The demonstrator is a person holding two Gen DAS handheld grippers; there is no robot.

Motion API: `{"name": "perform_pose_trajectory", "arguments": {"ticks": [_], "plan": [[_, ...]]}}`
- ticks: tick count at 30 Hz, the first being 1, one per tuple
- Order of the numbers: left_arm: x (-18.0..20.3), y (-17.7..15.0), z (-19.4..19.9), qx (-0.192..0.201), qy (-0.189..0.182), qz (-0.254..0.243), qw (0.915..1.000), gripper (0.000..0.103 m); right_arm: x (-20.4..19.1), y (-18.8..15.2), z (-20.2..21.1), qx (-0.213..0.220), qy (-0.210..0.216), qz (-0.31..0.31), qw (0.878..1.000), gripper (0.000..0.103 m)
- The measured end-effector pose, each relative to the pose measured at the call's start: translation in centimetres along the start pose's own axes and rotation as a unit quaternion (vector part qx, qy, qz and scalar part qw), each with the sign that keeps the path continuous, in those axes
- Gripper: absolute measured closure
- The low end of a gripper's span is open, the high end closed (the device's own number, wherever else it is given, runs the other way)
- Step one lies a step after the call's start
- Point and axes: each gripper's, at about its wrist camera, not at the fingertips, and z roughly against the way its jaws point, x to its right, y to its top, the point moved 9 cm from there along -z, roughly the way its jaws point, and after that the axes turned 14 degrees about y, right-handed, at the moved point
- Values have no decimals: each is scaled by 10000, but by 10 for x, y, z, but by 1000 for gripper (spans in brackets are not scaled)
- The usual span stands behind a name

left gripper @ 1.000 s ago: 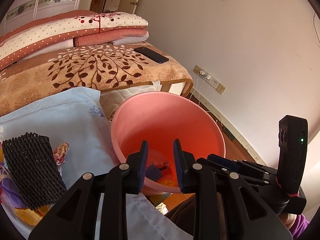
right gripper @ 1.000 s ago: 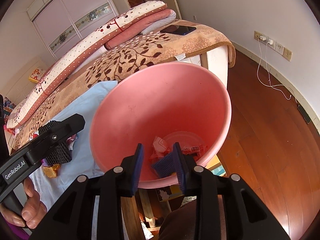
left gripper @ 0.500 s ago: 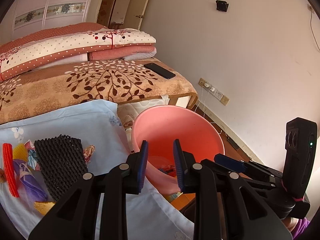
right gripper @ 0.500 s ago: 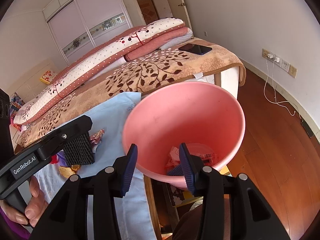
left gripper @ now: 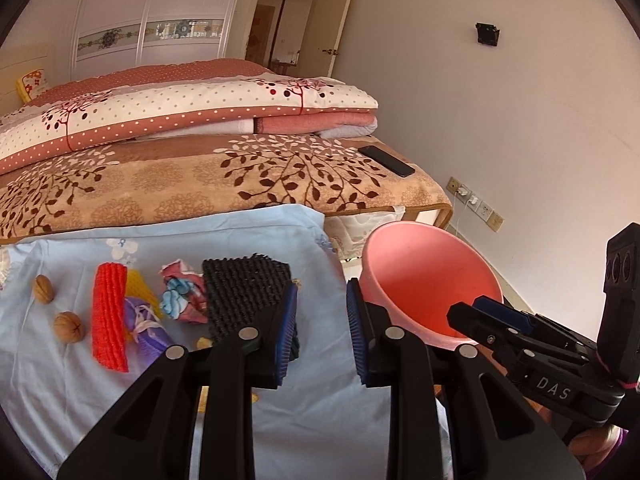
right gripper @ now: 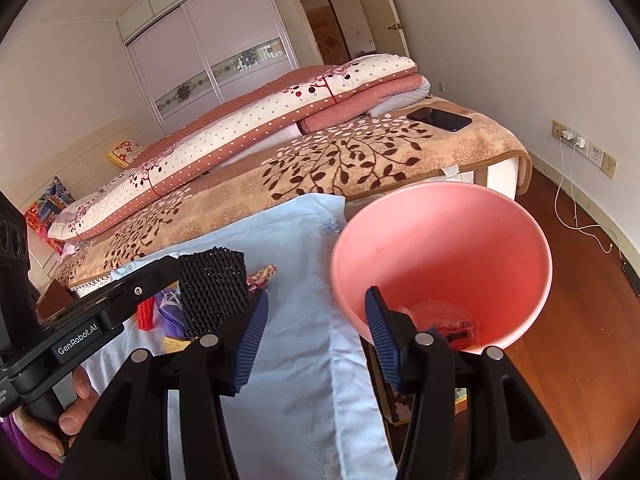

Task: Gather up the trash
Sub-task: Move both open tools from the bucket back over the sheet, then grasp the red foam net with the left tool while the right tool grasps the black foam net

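A pink bin (left gripper: 432,280) (right gripper: 444,256) stands right of a table under a light blue cloth (left gripper: 240,240) (right gripper: 296,320); wrappers (right gripper: 456,328) lie in its bottom. On the cloth lie a black foam net (left gripper: 240,292) (right gripper: 212,288), a red foam net (left gripper: 109,316), a purple wrapper (left gripper: 146,330), a crumpled printed wrapper (left gripper: 182,298) and two walnuts (left gripper: 69,327). My left gripper (left gripper: 320,320) is open and empty just right of the black net. My right gripper (right gripper: 316,336) is open and empty, between the black net and the bin.
A bed with a brown leaf-pattern blanket (left gripper: 200,184) and folded quilts (left gripper: 180,108) stands behind the table. A black phone (left gripper: 386,161) lies on the bed corner. Wall sockets with a charger cable (right gripper: 576,148) are at the right over wooden floor (right gripper: 580,360).
Both grippers have drawn back and swung left from over the bin toward the table. The right gripper has opened wider. The trash pile on the cloth has come into view.
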Motion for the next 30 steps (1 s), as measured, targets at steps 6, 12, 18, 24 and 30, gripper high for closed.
{"name": "perform_pose_trajectory", "arguments": {"ticks": [6, 12, 18, 24, 30], "plan": [[-43, -11, 0, -150, 108, 395, 9990, 77, -16, -7, -18, -179, 130, 142, 9997, 50], [-81, -23, -1, -261, 444, 565, 9971, 77, -27, -14, -39, -426, 253, 234, 9985, 49], [-121, -38, -6, -449, 791, 840, 9923, 67, -36, -21, -61, -654, 430, 311, 9964, 49], [-154, -47, -20, -645, 1194, 1067, 9850, 67, -38, -25, -75, -810, 513, 316, 9949, 49], [-156, -49, -34, -716, 1353, 948, 9837, 67, -35, -27, -81, -883, 502, 306, 9944, 46]]}}
